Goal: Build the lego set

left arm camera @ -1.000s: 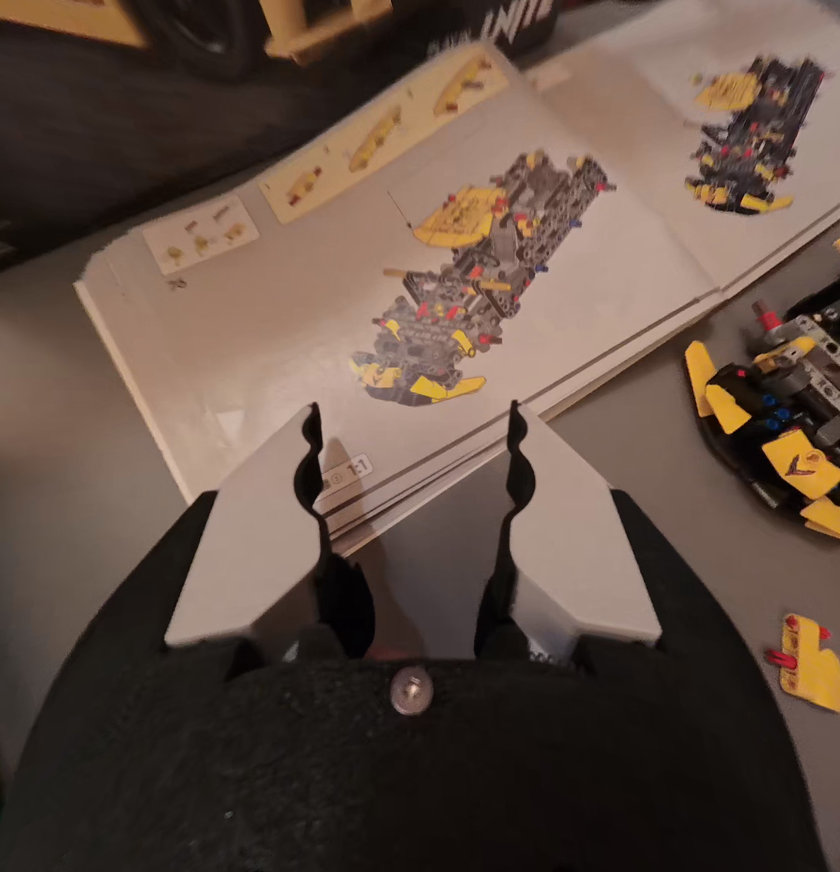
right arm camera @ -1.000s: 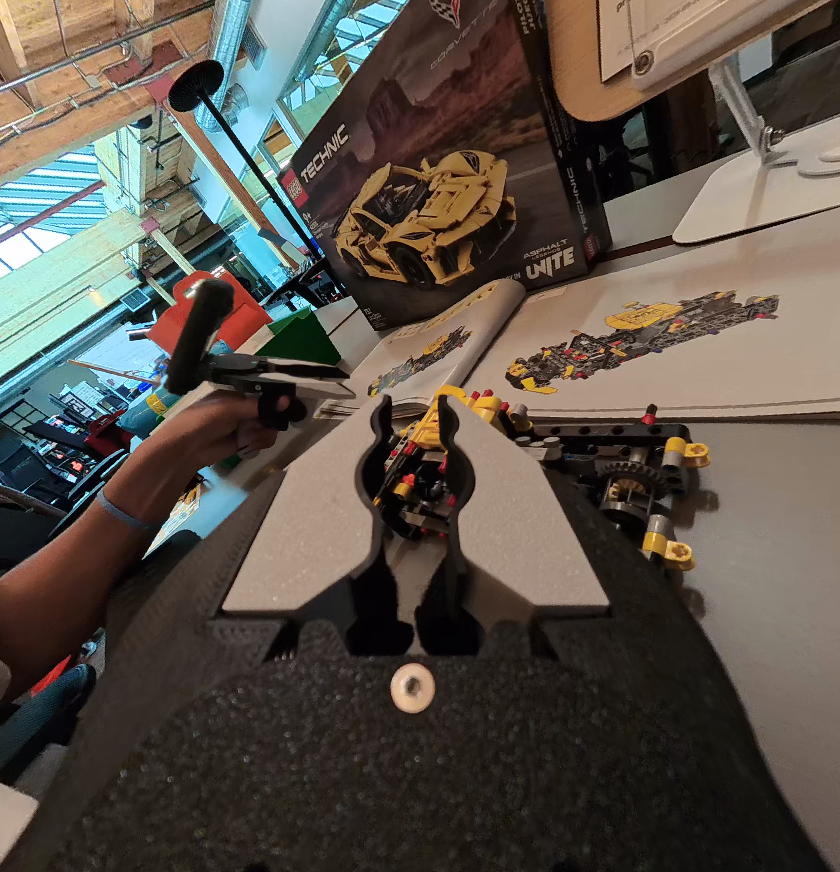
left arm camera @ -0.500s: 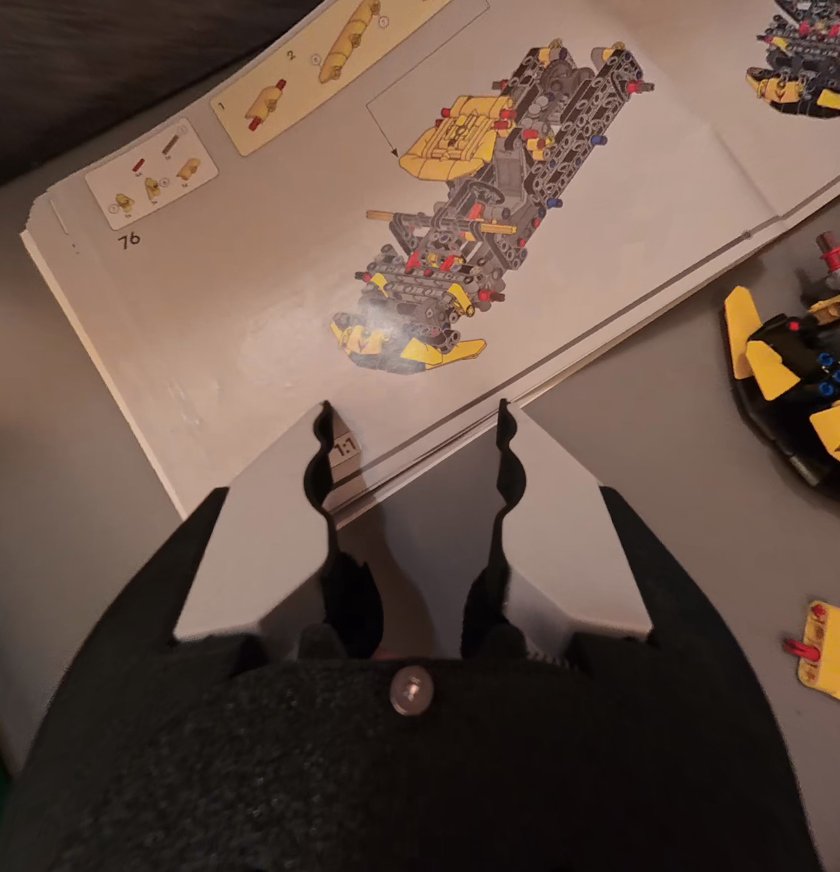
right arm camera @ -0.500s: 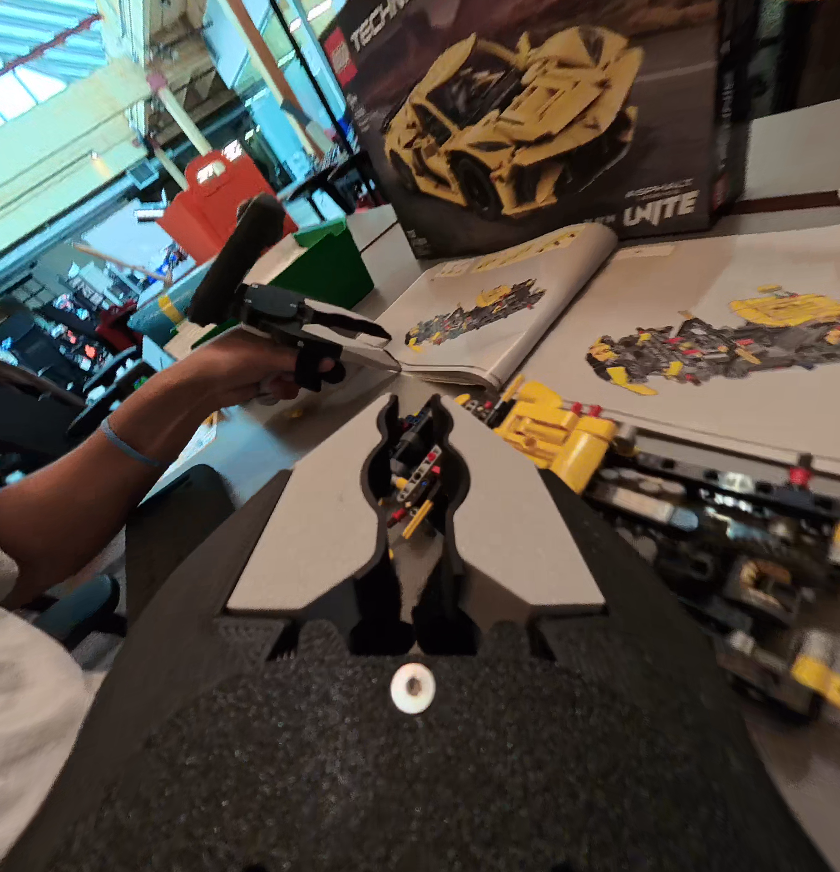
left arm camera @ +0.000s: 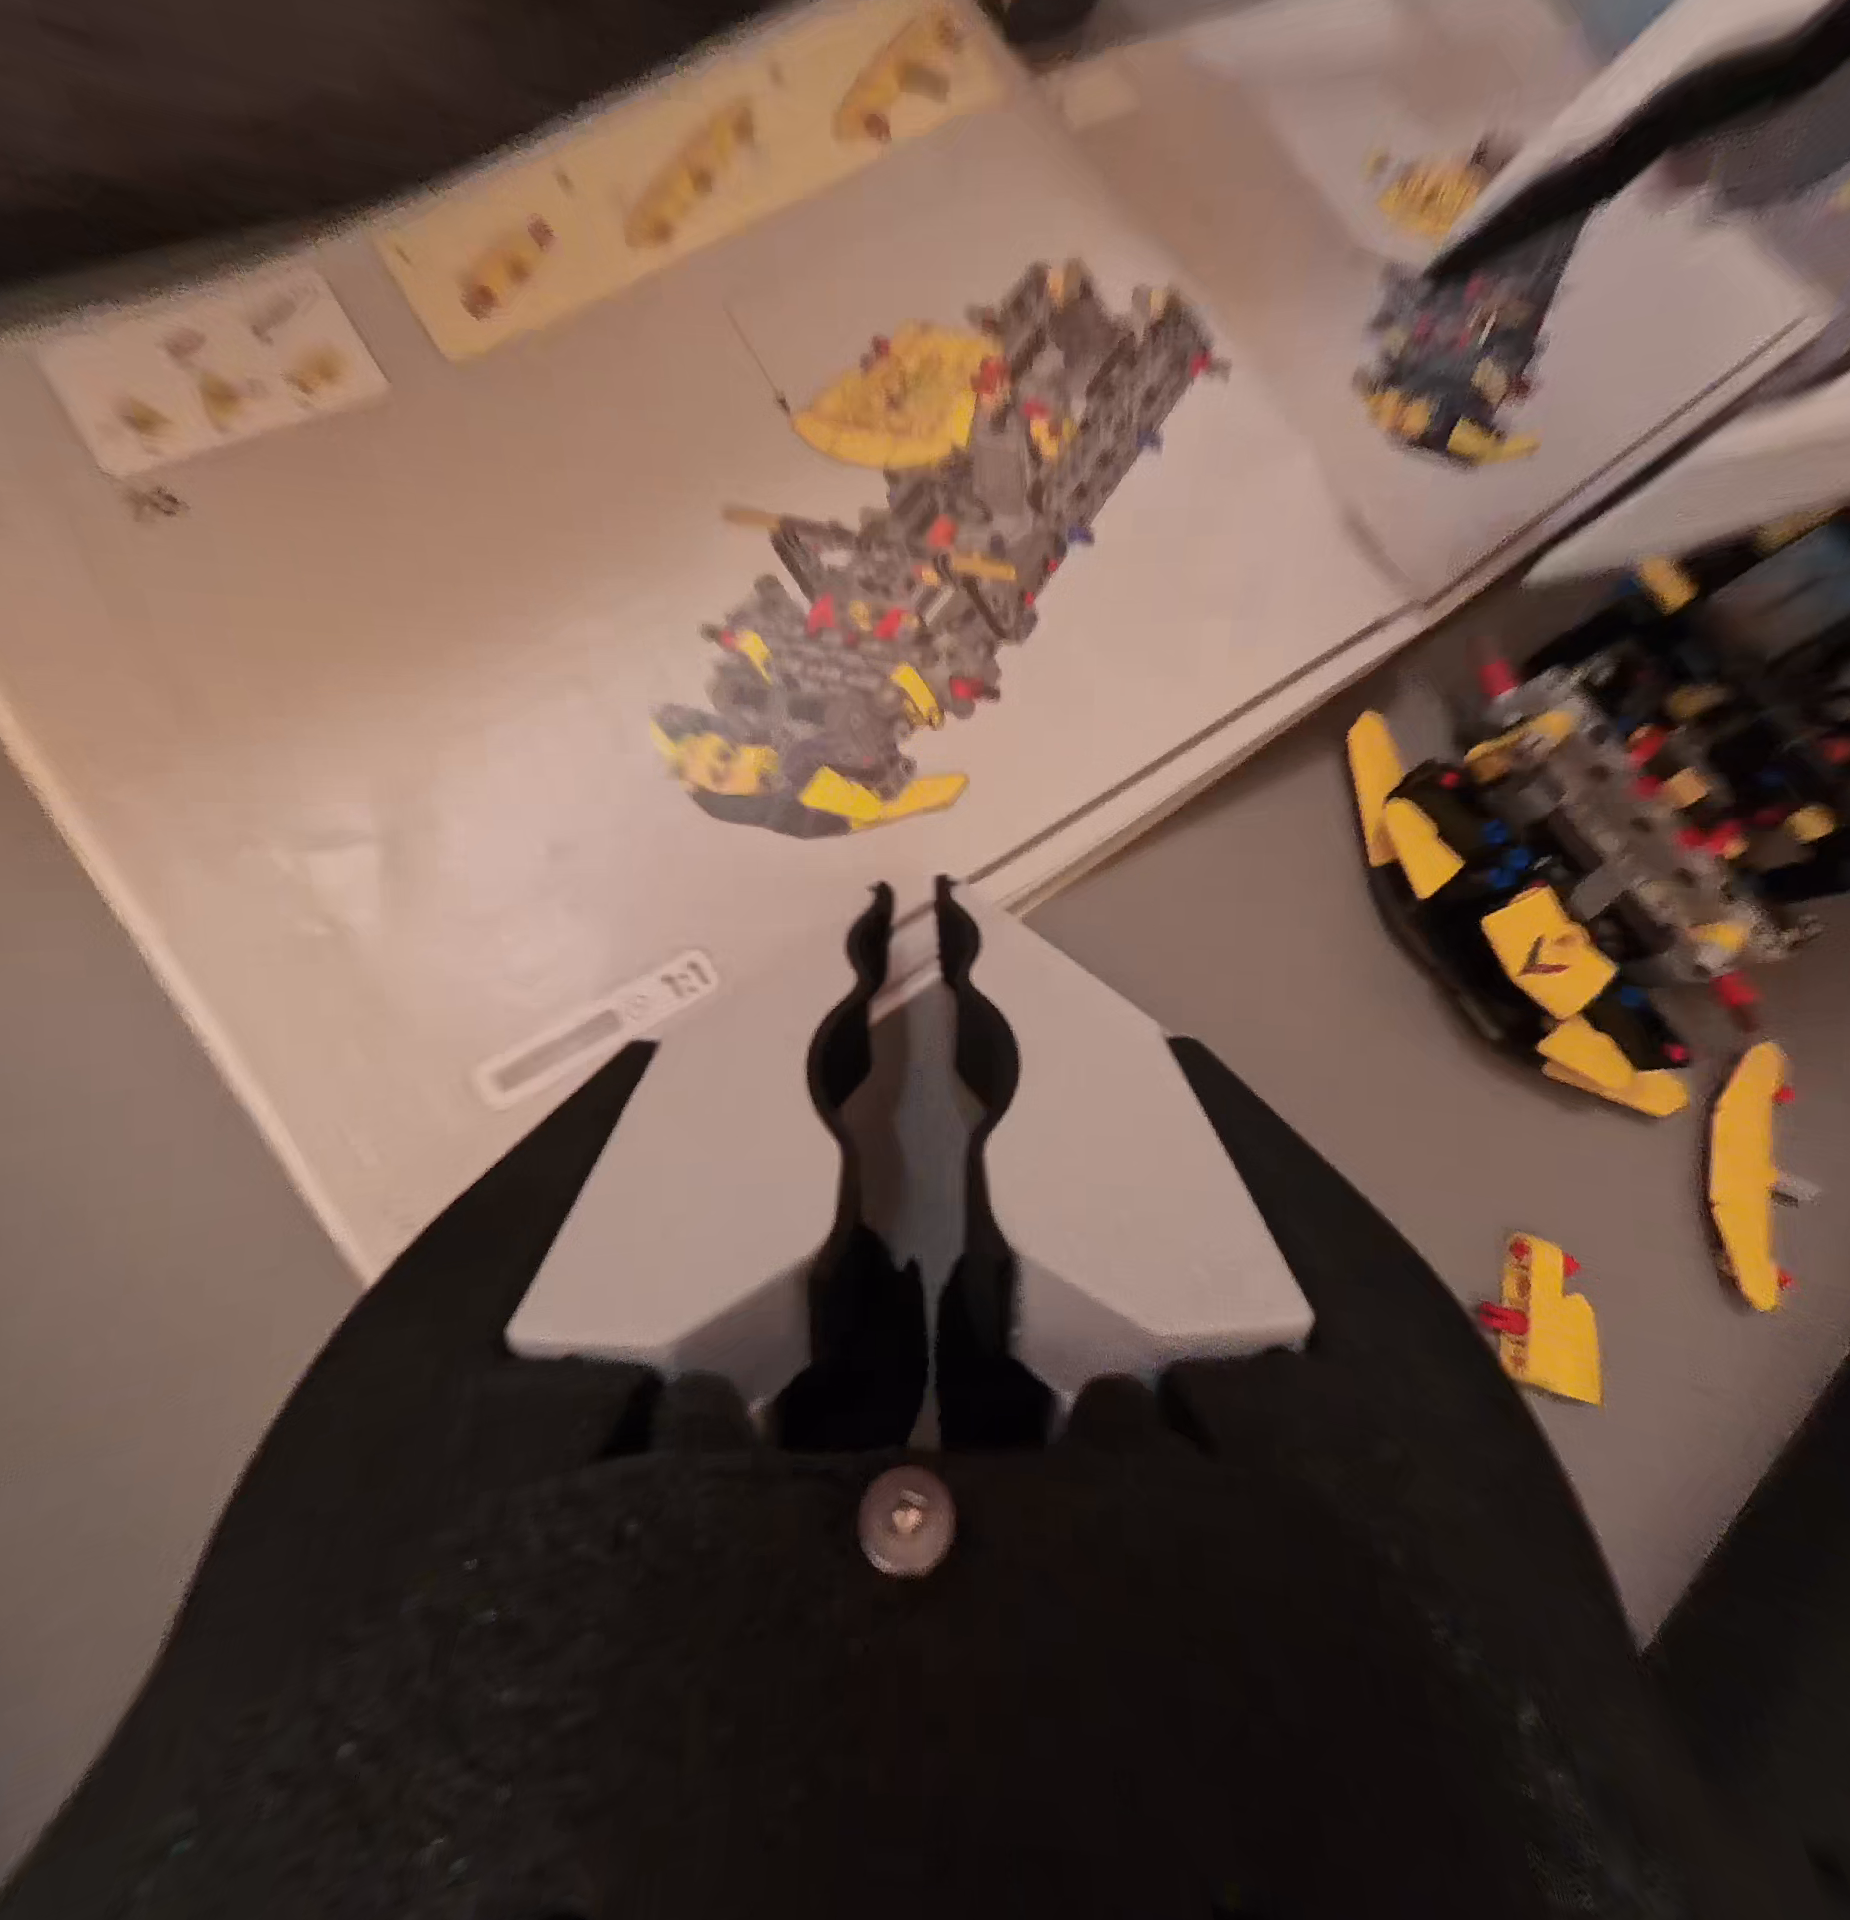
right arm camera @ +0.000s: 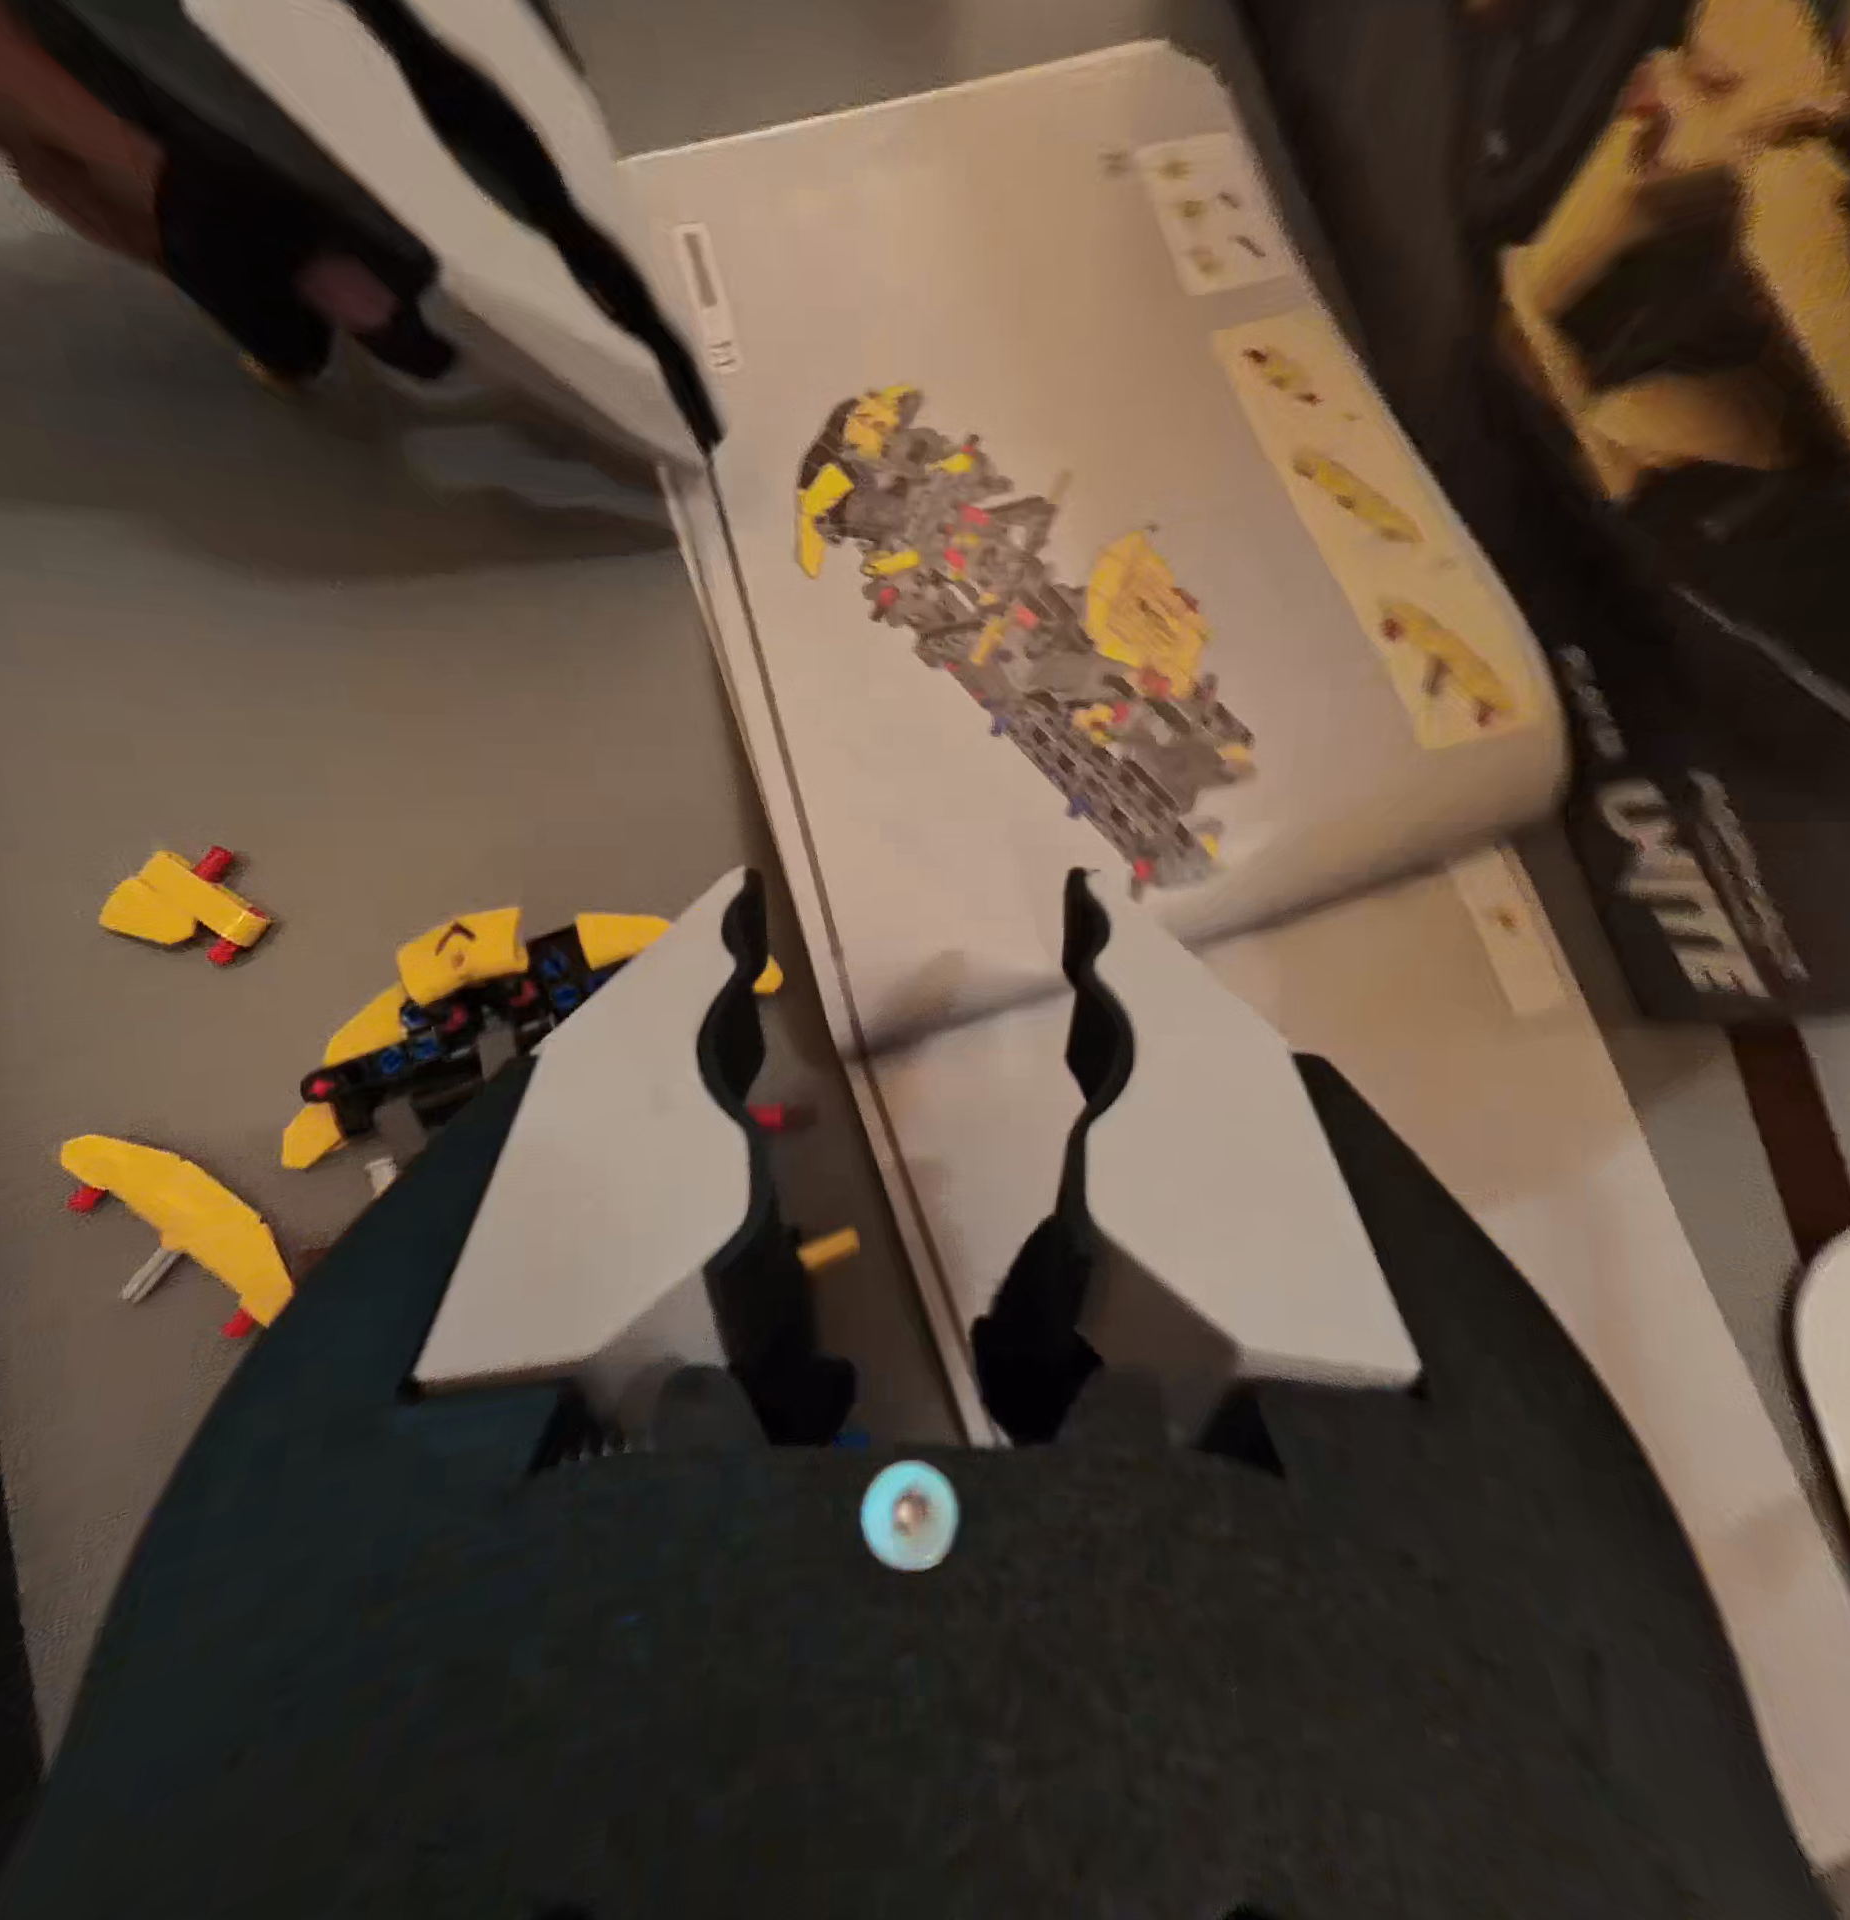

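A partly built black and yellow lego car chassis (left arm camera: pixel 1586 883) lies on the grey worktop (left arm camera: pixel 1264 1091) at the right edge of the left wrist view, with two loose yellow panels, a curved one (left arm camera: pixel 1747 1174) and a flat one with red pins (left arm camera: pixel 1544 1320), just below it. In the right wrist view the same chassis (right arm camera: pixel 474 1008) sits at centre left, partly hidden behind the right tongs. An open instruction booklet (left arm camera: pixel 464 665) fills the upper left of the left wrist view. The left tongs (left arm camera: pixel 910 899) are nearly together, pinching the booklet's lower page edge, tips a thin gap apart. The right tongs (right arm camera: pixel 905 894) are wide apart and empty, above the booklet's spine. The dark set box (right arm camera: pixel 1710 499) stands at the upper right of the right wrist view. Both views are blurred.
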